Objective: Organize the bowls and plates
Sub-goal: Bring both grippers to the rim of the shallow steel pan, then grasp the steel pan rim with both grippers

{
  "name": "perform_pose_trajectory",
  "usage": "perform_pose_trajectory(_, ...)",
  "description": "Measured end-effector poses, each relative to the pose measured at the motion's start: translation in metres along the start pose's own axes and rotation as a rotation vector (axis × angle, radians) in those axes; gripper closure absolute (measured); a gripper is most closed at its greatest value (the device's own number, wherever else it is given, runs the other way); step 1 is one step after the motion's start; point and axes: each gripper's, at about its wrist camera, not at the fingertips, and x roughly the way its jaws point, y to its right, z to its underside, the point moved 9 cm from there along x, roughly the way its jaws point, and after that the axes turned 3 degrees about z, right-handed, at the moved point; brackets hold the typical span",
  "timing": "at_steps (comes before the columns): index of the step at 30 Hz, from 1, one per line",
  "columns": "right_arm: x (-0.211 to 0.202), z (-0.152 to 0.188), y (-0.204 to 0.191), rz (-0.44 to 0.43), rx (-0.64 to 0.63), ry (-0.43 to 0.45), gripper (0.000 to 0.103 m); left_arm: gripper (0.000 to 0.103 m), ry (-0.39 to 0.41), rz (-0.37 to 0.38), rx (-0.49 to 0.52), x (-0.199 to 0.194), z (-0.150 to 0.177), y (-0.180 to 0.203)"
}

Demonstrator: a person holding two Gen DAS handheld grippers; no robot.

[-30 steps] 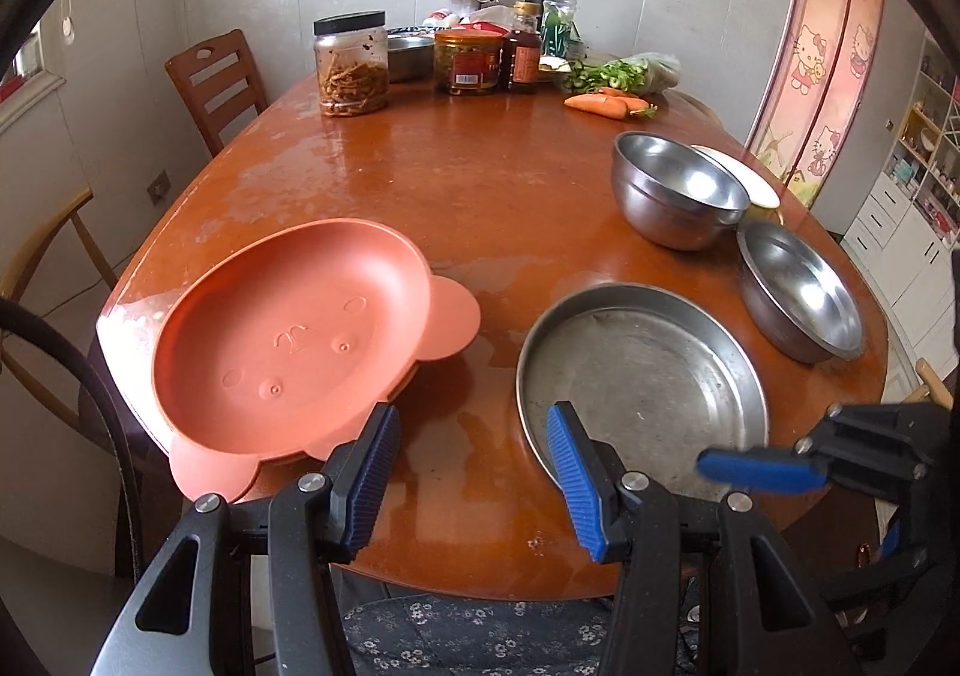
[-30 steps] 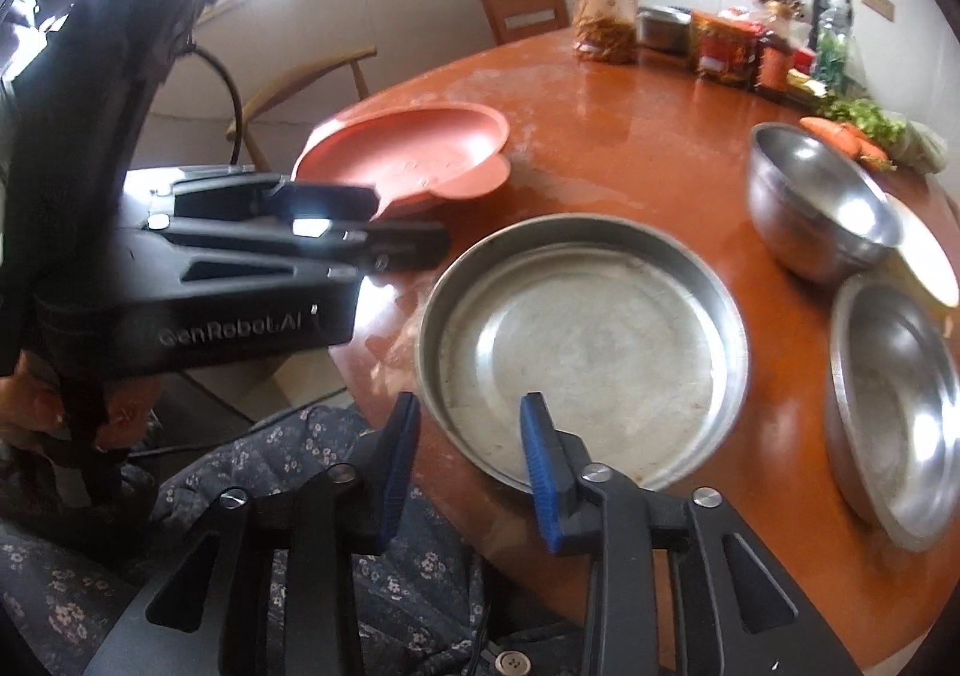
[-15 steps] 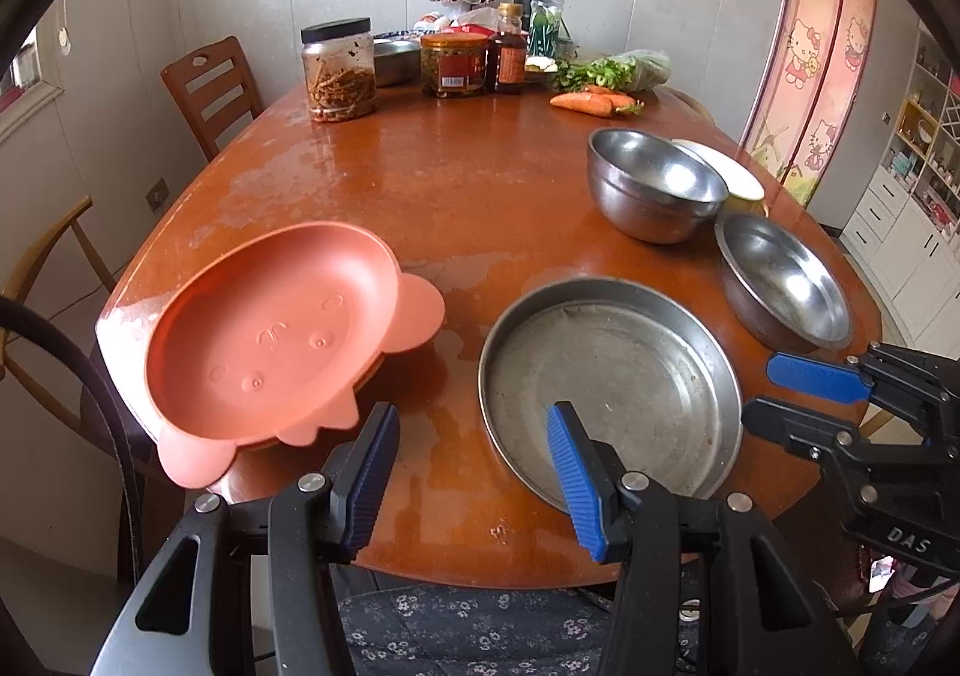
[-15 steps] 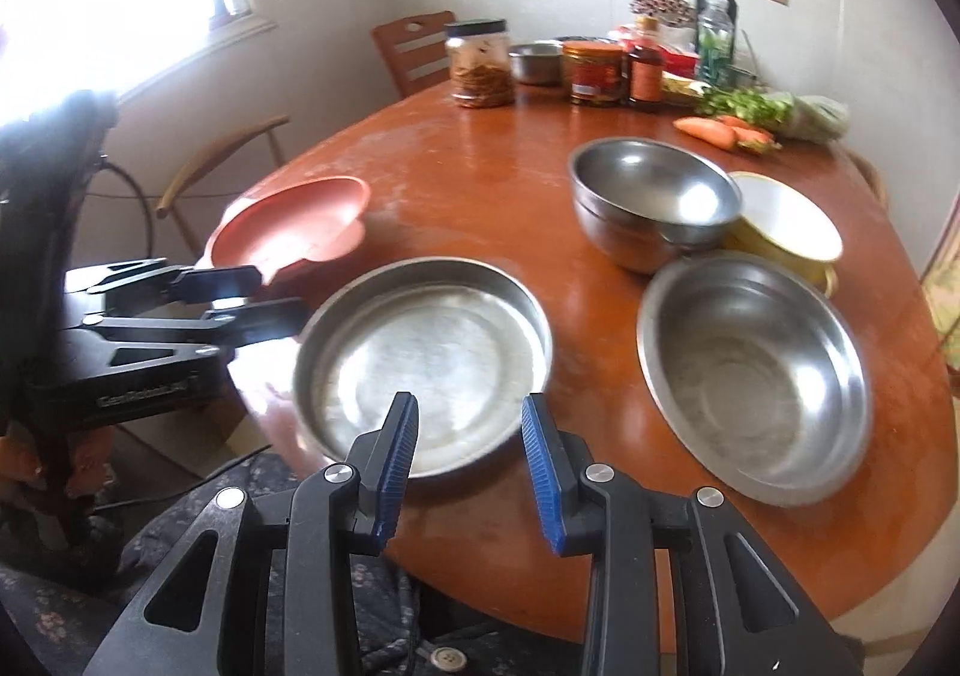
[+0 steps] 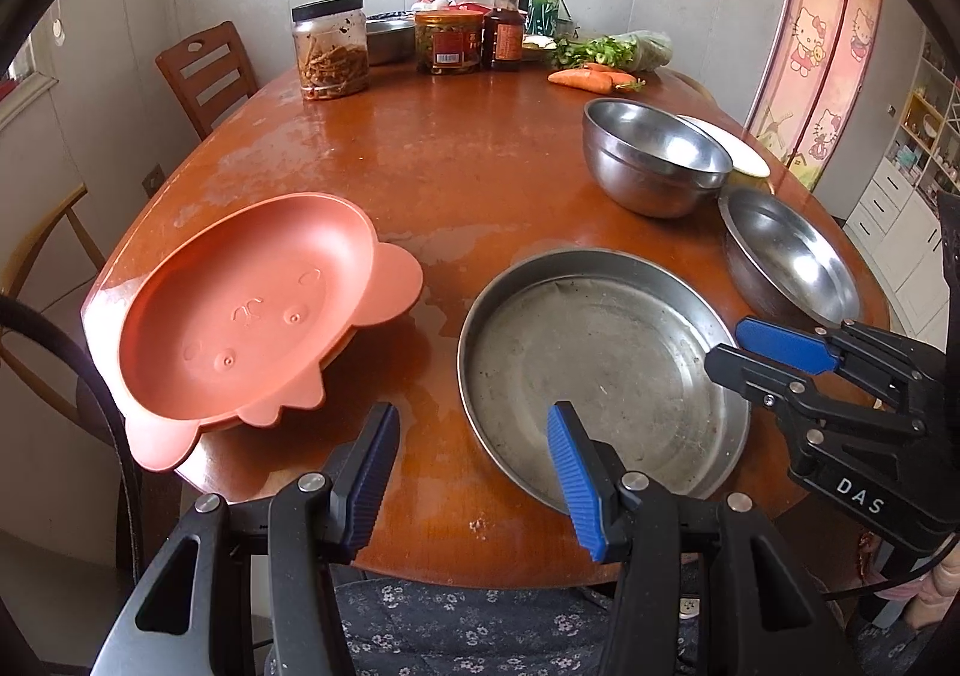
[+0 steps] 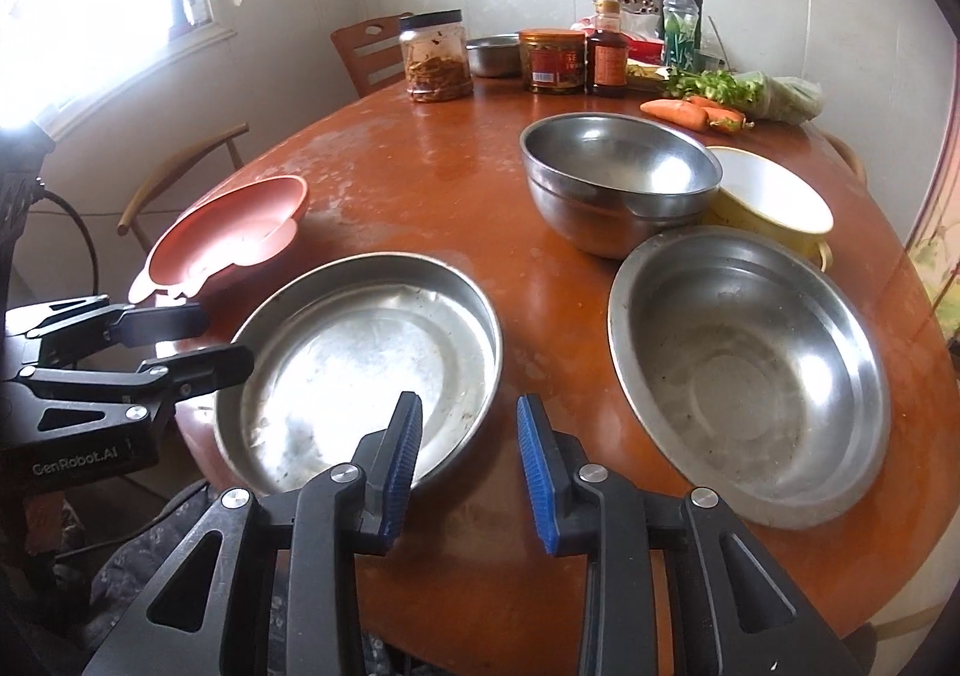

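Spanning both views, the round reddish-brown wooden table [image 5: 456,178] carries all the tableware. Largest on it is the flat round steel pan [image 5: 600,370] at the near edge, centre, empty. To its left, well apart from it, lies the salmon-pink plastic plate with a bear face and ear tabs [image 5: 240,310], overhanging the near-left table edge. To the pan's right, near but not touching, sits the wide shallow steel bowl [image 6: 744,370], empty. Behind that stands the deep steel bowl [image 6: 618,184], which appears nested in a second steel bowl. Just beside it on the right, apparently touching, is the yellow bowl with white inside [image 6: 774,196]. Jars, bottles, greens and carrots [image 6: 690,115] line the far edge.

Left gripper [image 5: 474,466]: jaws wide apart, holding nothing, hovering over the near table edge between pink plate and pan. Right gripper [image 6: 468,454]: jaws moderately apart, holding nothing, hovering over the near edge between the pan and the shallow bowl.
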Motion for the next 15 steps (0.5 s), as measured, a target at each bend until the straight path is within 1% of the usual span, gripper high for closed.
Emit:
perform_pose_trajectory(5,0.008,-0.002,-0.002,-0.014,0.009,-0.005,0.074,0.052,-0.004,-0.039,0.01,0.005,0.001,0.0)
perform_pose_trajectory(10,0.012,-0.004,0.0,-0.005,0.008,0.002,0.081,0.052,-0.012,-0.034,0.021,0.011,0.003,0.006)
perform_pose_trajectory(15,0.015,-0.002,0.0,-0.008,-0.002,0.002,0.083,0.052,-0.042,-0.006,0.012,0.021,0.007,0.012)
